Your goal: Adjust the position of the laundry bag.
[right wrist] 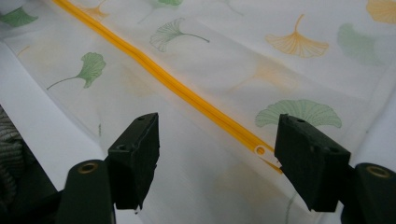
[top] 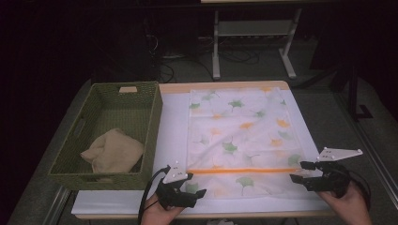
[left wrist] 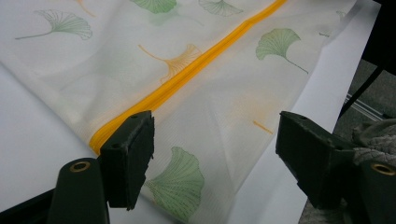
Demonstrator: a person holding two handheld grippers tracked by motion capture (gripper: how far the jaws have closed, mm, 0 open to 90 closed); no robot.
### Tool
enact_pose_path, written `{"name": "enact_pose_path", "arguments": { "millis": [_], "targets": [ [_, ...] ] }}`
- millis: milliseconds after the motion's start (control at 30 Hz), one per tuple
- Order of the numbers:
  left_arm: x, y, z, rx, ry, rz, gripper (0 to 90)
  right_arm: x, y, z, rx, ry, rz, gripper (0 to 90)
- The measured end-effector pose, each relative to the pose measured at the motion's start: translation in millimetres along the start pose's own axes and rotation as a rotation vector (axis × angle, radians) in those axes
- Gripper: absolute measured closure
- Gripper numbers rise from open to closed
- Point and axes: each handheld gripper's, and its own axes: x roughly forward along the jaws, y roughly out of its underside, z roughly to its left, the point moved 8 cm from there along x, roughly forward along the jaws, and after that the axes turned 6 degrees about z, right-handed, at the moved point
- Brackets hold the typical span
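- Mesh bag (top: pixel 239 140) with the ginkgo print lies flat on the counter (top: pixel 171 126), right of the wicker basket (top: pixel 152 126).
- Your left claw (top: pixel 199 193) sits wide open at the zipper's (left wrist: pixel 187 77) closed end, gripping nothing.
- Your right claw (right wrist: pixel 217 154) is open too, straddling the zipper pull (right wrist: pixel 262 151).
- Looks like the unzip step: pinch that pull, anchor the other corner.

I can read no words, labels, brand marks or numbers anywhere here; the mesh bag (top: pixel 241 136) carries just printed leaf shapes, no lettering.
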Motion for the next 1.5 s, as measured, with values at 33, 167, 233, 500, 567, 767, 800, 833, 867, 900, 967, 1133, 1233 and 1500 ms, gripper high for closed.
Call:
{"name": "enact_pose_path", "arguments": {
  "millis": [33, 167, 233, 500, 567, 767, 800, 833, 867, 900, 967, 1133, 1233, 1500],
  "targets": [
    [1.3, -0.5, 0.3, -0.006, -0.003, 0.001, 27.6, 0.2, -0.9, -2.2, -0.001, 0.006, 0.007, 32.1],
    [5.9, -1.2, 1.6, -0.002, -0.006, 0.016, 27.6, 1.7, -1.8, -11.6, 0.027, 0.016, 0.015, 33.1],
    [7.0, -0.9, 2.2, -0.003, -0.009, 0.022, 27.8, 2.3, 5.8, -16.3, 0.038, 0.026, 0.019, 36.8],
    [9.2, 3.6, -1.5, 0.029, -0.016, 0.079, 29.9, -9.2, 29.7, -27.0, 0.102, 0.052, 0.045, 46.9],
    [9.0, 6.1, -1.9, 0.042, -0.016, 0.093, 32.9, -8.4, 33.9, -27.2, 0.105, 0.048, 0.057, 51.1],
    [14.8, 17.0, 0.6, 0.073, -0.048, 0.185, 45.7, 1.1, 40.6, -24.2, 0.086, 0.053, 0.143, 57.9],
    [15.0, 17.5, 0.2, 0.09, -0.068, 0.174, 46.7, 2.3, 40.9, -24.0, 0.076, 0.057, 0.153, 58.9],
    [15.0, 18.1, 0.0, 0.107, -0.084, 0.176, 48.9, 3.1, 41.0, -24.0, 0.069, 0.063, 0.16, 60.7],
    [15.1, 18.1, -0.3, 0.12, -0.097, 0.182, 50.9, 3.8, 40.8, -23.9, 0.057, 0.068, 0.165, 63.8],
    [15.3, 18.0, -0.6, 0.122, -0.102, 0.183, 51.4, 4.9, 40.3, -23.4, 0.049, 0.071, 0.17, 66.4],
    [15.0, 18.1, -1.1, 0.122, -0.106, 0.178, 53.8, 6.1, 39.1, -24.6, 0.033, 0.096, 0.178, 74.1],
    [14.4, 18.3, -1.5, 0.116, -0.103, 0.171, 68.8, 7.5, 37.7, -25.7, 0.035, 0.106, 0.186, 83.0],
    [12.8, 19.7, -1.5, 0.059, -0.051, 0.165, 87.3, 8.3, 36.8, -27.5, 0.066, 0.061, 0.194, 89.6],
    [10.7, 21.0, -1.9, 0.036, -0.042, 0.172, 90.0, 7.0, 37.6, -25.2, 0.065, 0.042, 0.213, 89.7]
  ]
}}
